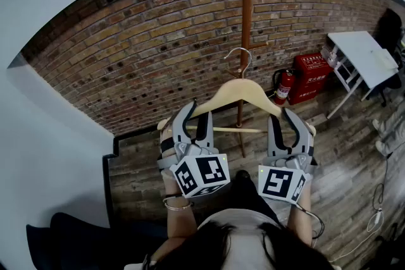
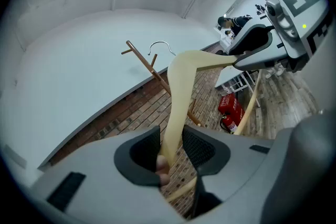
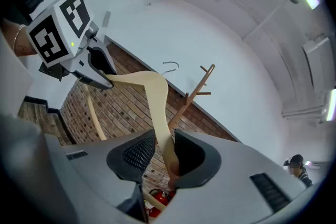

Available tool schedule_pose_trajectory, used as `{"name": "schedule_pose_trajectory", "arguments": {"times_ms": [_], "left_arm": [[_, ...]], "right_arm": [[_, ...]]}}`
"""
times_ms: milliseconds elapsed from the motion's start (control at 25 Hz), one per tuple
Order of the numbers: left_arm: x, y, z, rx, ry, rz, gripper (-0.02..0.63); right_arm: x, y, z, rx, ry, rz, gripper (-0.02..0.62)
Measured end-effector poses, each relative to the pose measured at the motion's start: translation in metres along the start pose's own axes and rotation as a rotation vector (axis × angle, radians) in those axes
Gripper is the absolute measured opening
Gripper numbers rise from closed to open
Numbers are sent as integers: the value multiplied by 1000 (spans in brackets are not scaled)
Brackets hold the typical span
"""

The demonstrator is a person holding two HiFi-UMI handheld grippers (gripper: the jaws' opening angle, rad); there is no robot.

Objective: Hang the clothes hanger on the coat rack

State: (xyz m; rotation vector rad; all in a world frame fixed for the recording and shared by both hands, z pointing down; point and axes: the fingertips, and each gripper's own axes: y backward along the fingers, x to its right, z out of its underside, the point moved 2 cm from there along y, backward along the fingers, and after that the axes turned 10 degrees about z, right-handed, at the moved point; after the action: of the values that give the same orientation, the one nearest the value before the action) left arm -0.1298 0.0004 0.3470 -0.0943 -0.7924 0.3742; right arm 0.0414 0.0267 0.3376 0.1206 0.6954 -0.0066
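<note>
I hold a pale wooden clothes hanger (image 1: 237,90) up in the air, level, its metal hook (image 1: 241,57) pointing up. My left gripper (image 1: 195,116) is shut on the hanger's left shoulder and my right gripper (image 1: 285,118) on its right shoulder. The brown wooden coat rack (image 1: 245,16) stands just behind the hook, against the brick wall. In the left gripper view the hanger (image 2: 181,92) runs out from between my left gripper (image 2: 172,147) towards the rack's pegs (image 2: 140,57). The right gripper view shows the hanger (image 3: 157,97) pinched in my right gripper (image 3: 164,152), the rack (image 3: 194,94) beyond.
A brick wall (image 1: 145,54) closes off the far side. Beside the rack's foot stand a red fire extinguisher (image 1: 285,86) and a red box (image 1: 310,76). A white table (image 1: 364,57) is at the right. A white wall with a stepped edge (image 1: 57,136) fills the left.
</note>
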Motion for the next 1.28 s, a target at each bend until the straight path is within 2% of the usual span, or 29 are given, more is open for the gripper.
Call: {"name": "schedule_pose_trajectory", "arguments": {"times_ms": [280, 480, 640, 1280], "left_arm": [[-7, -20, -9, 4, 40, 0, 140], [-8, -40, -5, 0, 10, 16, 140], [-14, -54, -8, -4, 33, 17, 140], [-41, -117, -27, 7, 31, 7, 140]], "right_arm": [[4, -20, 6, -5, -33, 2, 130], [3, -37, 13, -20, -26, 0, 130], [4, -53, 15, -23, -20, -1, 130], [24, -121, 20, -9, -23, 2, 129]]}}
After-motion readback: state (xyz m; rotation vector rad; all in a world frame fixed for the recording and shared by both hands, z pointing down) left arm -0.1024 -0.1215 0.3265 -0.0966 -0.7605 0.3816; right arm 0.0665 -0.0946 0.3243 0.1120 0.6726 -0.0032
